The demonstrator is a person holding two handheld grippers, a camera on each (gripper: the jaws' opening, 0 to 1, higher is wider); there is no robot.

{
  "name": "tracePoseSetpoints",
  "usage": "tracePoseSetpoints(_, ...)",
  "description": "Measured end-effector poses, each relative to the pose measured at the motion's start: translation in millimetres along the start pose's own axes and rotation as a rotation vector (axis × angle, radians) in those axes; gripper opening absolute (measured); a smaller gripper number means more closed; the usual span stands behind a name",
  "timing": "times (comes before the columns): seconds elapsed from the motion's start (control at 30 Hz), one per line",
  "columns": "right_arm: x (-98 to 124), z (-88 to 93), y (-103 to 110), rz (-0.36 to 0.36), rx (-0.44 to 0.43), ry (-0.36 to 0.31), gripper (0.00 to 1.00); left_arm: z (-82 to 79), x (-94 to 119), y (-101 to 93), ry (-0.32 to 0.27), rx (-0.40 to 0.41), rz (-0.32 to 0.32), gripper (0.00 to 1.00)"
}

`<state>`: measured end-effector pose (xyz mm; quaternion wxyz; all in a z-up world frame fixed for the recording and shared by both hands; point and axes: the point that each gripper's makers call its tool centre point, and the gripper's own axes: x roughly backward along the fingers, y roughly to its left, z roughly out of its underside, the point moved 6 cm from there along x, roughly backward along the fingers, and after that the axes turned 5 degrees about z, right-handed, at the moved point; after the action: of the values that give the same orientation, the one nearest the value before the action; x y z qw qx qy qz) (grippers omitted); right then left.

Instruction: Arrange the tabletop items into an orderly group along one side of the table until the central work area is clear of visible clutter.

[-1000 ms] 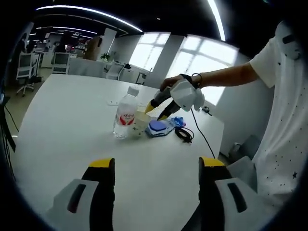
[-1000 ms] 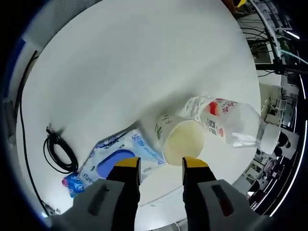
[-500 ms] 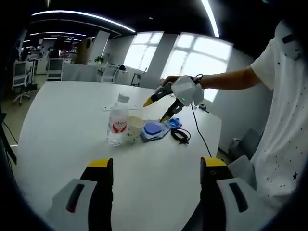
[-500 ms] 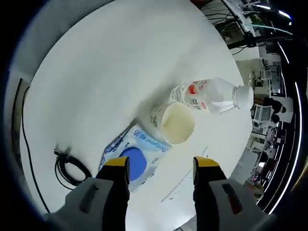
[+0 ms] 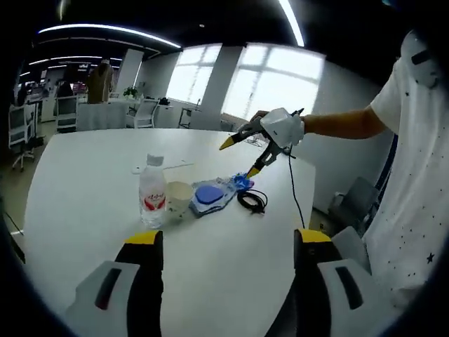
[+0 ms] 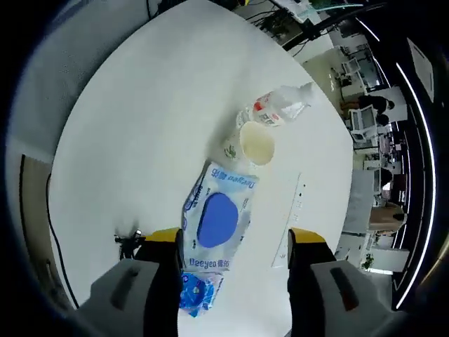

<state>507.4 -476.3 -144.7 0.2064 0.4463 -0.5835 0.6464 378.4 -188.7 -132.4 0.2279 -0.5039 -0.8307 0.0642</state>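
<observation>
On the round white desk [image 5: 84, 203] stands a small cluster: a clear plastic water bottle with a red label [image 5: 151, 200], a pale paper cup [image 5: 178, 199] touching its right side, then a blue-lidded pack of wet wipes [image 5: 208, 197], a small blue packet [image 6: 197, 292] and a coiled black cable [image 5: 252, 201]. The right hand-held gripper [image 5: 244, 154] hangs above them, jaws apart and empty. The left hand-held gripper [image 5: 224, 242] sits near, also wide open, holding nothing.

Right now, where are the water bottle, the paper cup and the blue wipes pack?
water bottle [image 5: 151, 199], left gripper view, on its red label.
paper cup [image 6: 256, 142], right gripper view, on its open inside.
wipes pack [image 6: 217, 219], right gripper view, on its blue oval lid.
</observation>
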Motion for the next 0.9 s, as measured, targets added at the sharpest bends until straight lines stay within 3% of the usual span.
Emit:
tracePoseSetpoints(0.4,56.3,40.4,39.6,0.073,-0.298,-0.009,0.62,-22.6,-15.8,-23.5,0.026,-0.07,0.021,0.81)
tracePoseSetpoints(0.57,79.0,60.7,62.0,0.106,-0.461,-0.036,0.63,-29.6,-20.7,-35.1,0.033,-0.096,0.023,0.82)
tracePoseSetpoints(0.67,93.3,75.1,80.0,0.126,-0.604,-0.056,0.63,-31.1,-23.9,-43.1,0.039,-0.103,0.024,0.82)
tracePoseSetpoints(0.9,115.6,92.7,119.8,0.154,-0.884,-0.128,0.66,-32.0,-31.0,-60.0,0.056,-0.117,0.017,0.82)
